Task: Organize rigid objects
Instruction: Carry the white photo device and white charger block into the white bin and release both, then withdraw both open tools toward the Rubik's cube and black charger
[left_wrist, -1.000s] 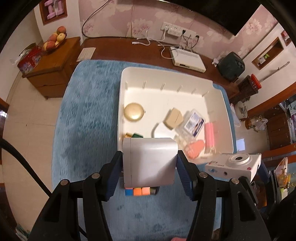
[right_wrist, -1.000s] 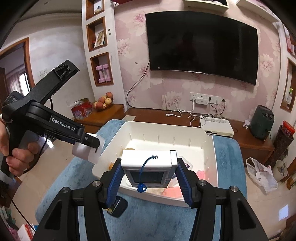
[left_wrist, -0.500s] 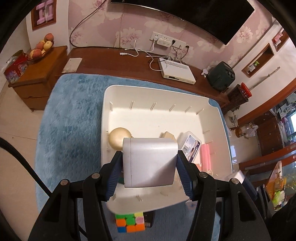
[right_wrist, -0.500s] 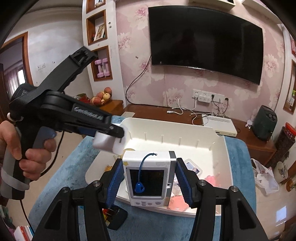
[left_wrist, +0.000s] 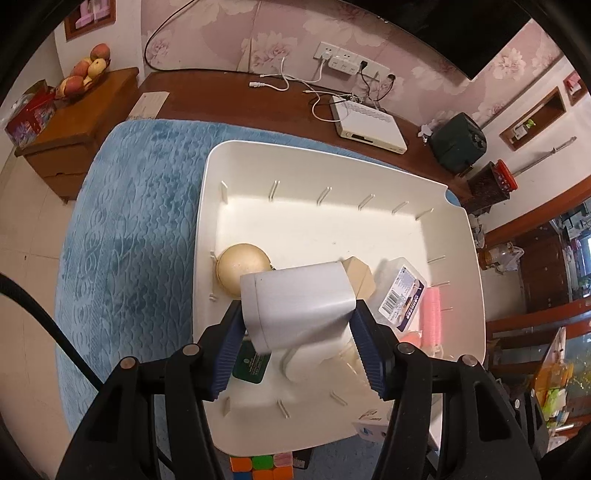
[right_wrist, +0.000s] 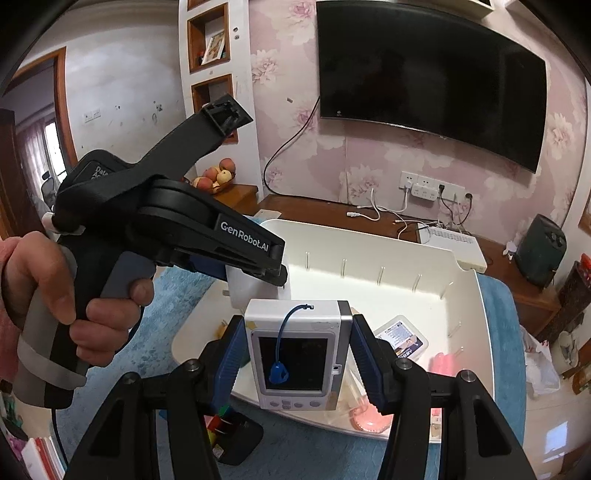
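My left gripper (left_wrist: 297, 343) is shut on a white rounded box (left_wrist: 297, 304), held over the near left part of the white bin (left_wrist: 332, 221). The bin lies on a blue cloth and holds a gold round case (left_wrist: 240, 267), a tan box (left_wrist: 358, 273), a clear labelled case (left_wrist: 402, 295), a pink roller (left_wrist: 431, 314) and a green card (left_wrist: 251, 363). My right gripper (right_wrist: 297, 363) is shut on a white camera (right_wrist: 297, 354) with a blue strap, above the bin's near rim (right_wrist: 295, 415). The left gripper (right_wrist: 275, 269), held by a hand (right_wrist: 55, 295), shows in the right wrist view with the white box (right_wrist: 243, 288).
A colour cube (left_wrist: 260, 463) and a black item (right_wrist: 236, 439) lie on the blue cloth (left_wrist: 129, 221) just before the bin. Behind stand a wooden console (left_wrist: 229, 96) with a white router (left_wrist: 369, 123) and cables, a fruit bowl (left_wrist: 83, 75), and a wall TV (right_wrist: 432, 77).
Both grippers moved forward and down over the bin with their loads still gripped. The left one now hangs inside the bin's near left area; the camera came closer to the near rim.
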